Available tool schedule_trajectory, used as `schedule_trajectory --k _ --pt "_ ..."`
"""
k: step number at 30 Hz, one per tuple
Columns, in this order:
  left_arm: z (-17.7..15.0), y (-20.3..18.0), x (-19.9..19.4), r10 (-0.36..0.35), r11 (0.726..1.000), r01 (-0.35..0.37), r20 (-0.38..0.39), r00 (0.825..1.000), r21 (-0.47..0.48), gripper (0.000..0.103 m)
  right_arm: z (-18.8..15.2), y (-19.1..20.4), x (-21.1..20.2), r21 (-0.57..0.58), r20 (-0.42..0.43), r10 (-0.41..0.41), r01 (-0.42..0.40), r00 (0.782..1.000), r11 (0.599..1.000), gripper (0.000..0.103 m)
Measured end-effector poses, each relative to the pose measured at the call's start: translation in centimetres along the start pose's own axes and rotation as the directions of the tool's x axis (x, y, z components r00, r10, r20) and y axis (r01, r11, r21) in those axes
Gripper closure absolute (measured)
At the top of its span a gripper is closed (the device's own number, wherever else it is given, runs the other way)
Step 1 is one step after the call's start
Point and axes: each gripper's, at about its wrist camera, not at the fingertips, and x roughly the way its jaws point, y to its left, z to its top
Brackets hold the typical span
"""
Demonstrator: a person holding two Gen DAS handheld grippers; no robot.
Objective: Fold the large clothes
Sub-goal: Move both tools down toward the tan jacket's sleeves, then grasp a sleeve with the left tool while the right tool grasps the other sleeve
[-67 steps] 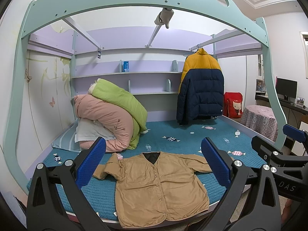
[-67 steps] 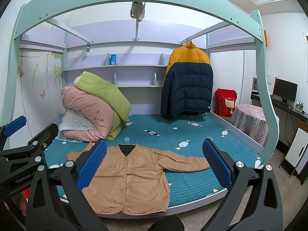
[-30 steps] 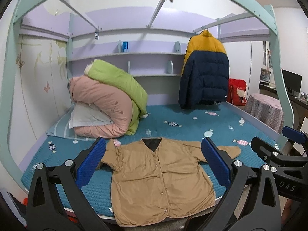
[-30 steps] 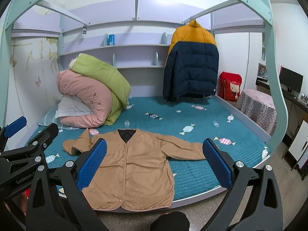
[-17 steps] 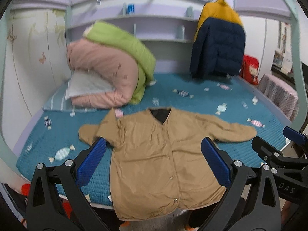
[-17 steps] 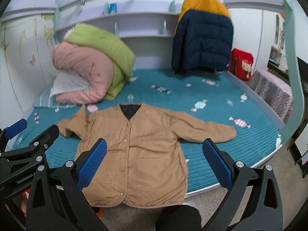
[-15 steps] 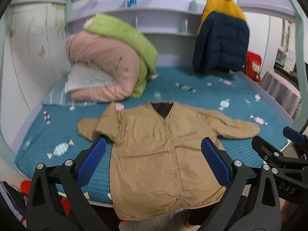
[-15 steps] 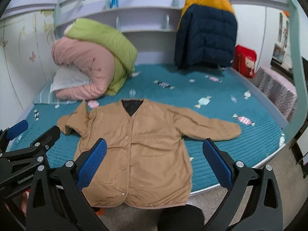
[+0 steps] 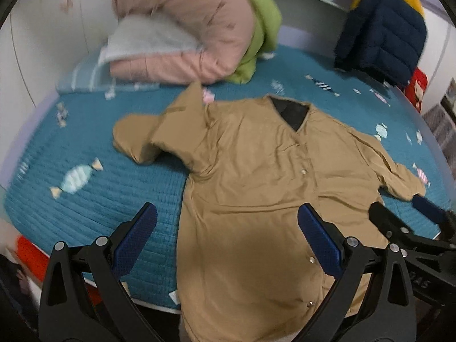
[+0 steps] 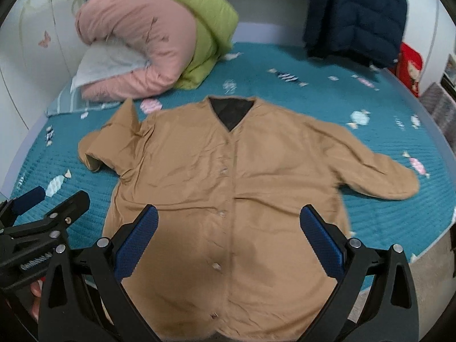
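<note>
A tan button-front jacket (image 9: pixel 256 176) lies face up on the teal bed cover, collar toward the far side and hem at the near edge; it also shows in the right wrist view (image 10: pixel 233 188). Its left sleeve (image 9: pixel 136 139) is bunched and folded back; its right sleeve (image 10: pixel 379 171) lies stretched out. My left gripper (image 9: pixel 228 242) is open and empty above the hem, left of centre. My right gripper (image 10: pixel 230 242) is open and empty above the jacket's lower middle. Each gripper shows at the edge of the other's view.
Rolled pink and green duvets with a pale pillow (image 10: pixel 148 37) lie at the back left. A navy and yellow puffer jacket (image 10: pixel 356 14) hangs at the back right. The bed's near edge (image 9: pixel 154 305) runs under the grippers. A red bag (image 10: pixel 410 65) stands far right.
Both grippers have moved forward and tilted down over the jacket, which now fills most of both views. The bed frame arch has left the views. Both jaws stay open.
</note>
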Motion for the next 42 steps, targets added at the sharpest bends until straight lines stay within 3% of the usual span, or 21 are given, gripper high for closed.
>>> schedule_trajectory --k 4,8,11,14,19,22,23,24,25,26,29,30,31,34,38,39,42 --pt "1.1 6.0 3.9 -0.070 0.987 0.066 -0.023 0.997 -0.146 0.005 1.0 2.1 4.4 -0.025 -0.033 0.013 -0.014 0.999 1.000 0.007" --pt "3.0 12.1 7.6 -0.018 0.966 0.005 -0.045 0.999 -0.260 0.005 2.1 3.8 8.8 -0.045 -0.064 0.009 -0.012 0.998 0.999 0.007" --pt "5.0 16.9 10.6 0.068 0.946 -0.080 -0.049 0.996 -0.313 0.005 2.7 5.1 11.5 -0.064 -0.069 0.003 -0.007 0.998 0.998 0.007" --pt "6.4 20.5 14.0 0.088 0.921 -0.114 -0.087 0.992 -0.372 0.005 3.3 6.3 13.6 -0.073 -0.068 0.005 -0.010 0.998 0.997 0.007" --pt "7.8 23.7 19.5 0.117 0.905 -0.180 -0.182 0.976 -0.385 0.005 3.7 7.3 15.8 -0.061 -0.119 0.058 -0.065 0.991 0.996 0.007" --pt "8.7 24.8 21.0 0.096 0.903 -0.155 -0.164 0.982 -0.402 0.006 3.7 7.7 16.3 -0.071 -0.112 0.049 -0.058 0.992 0.996 0.007" --pt "8.8 24.9 21.4 0.091 0.899 -0.154 -0.169 0.981 -0.410 0.010 3.6 7.7 16.5 -0.066 -0.116 0.049 -0.057 0.992 0.996 0.007" --pt "9.0 25.1 21.8 0.083 0.893 -0.153 -0.179 0.980 -0.423 0.036 3.6 7.6 16.8 -0.061 -0.120 0.048 -0.055 0.992 0.997 0.007" --pt "9.2 25.1 22.2 0.068 0.893 -0.146 -0.193 0.979 -0.425 0.048 3.6 7.5 17.0 -0.056 -0.122 0.047 -0.054 0.991 0.997 0.007" --pt "9.4 25.0 22.5 0.075 0.899 -0.154 -0.202 0.976 -0.411 0.050 3.6 7.5 17.1 -0.055 -0.124 0.045 -0.052 0.991 0.997 0.007" --pt "9.6 25.1 22.3 0.068 0.901 -0.147 -0.201 0.977 -0.407 0.062 3.7 7.3 17.5 -0.052 -0.124 0.042 -0.049 0.991 0.997 0.007" --pt "9.7 25.3 22.2 0.057 0.899 -0.133 -0.189 0.980 -0.418 0.079 3.8 7.4 17.5 -0.053 -0.121 0.041 -0.047 0.992 0.997 0.007" --pt "9.6 25.7 21.8 0.032 0.893 -0.099 -0.157 0.987 -0.439 0.087 3.9 7.4 17.6 -0.053 -0.118 0.043 -0.049 0.992 0.997 0.007" --pt "9.4 26.2 19.8 0.035 0.885 -0.067 -0.078 0.996 -0.462 0.093 4.5 7.7 17.7 -0.045 -0.112 0.071 -0.076 0.991 0.996 0.007" --pt "8.9 28.8 13.9 0.068 0.849 -0.027 0.058 0.996 -0.527 0.093 5.2 8.5 18.1 -0.053 -0.082 0.107 -0.112 0.991 0.992 0.007" --pt "8.9 29.2 12.7 0.081 0.848 -0.024 0.084 0.993 -0.529 0.093 5.5 8.9 18.5 -0.056 -0.082 0.129 -0.134 0.988 0.989 0.012" --pt "9.1 30.0 8.2 0.103 0.854 0.003 0.175 0.979 -0.520 0.093 6.3 10.7 19.5 -0.063 -0.086 0.220 -0.226 0.972 0.972 0.057"
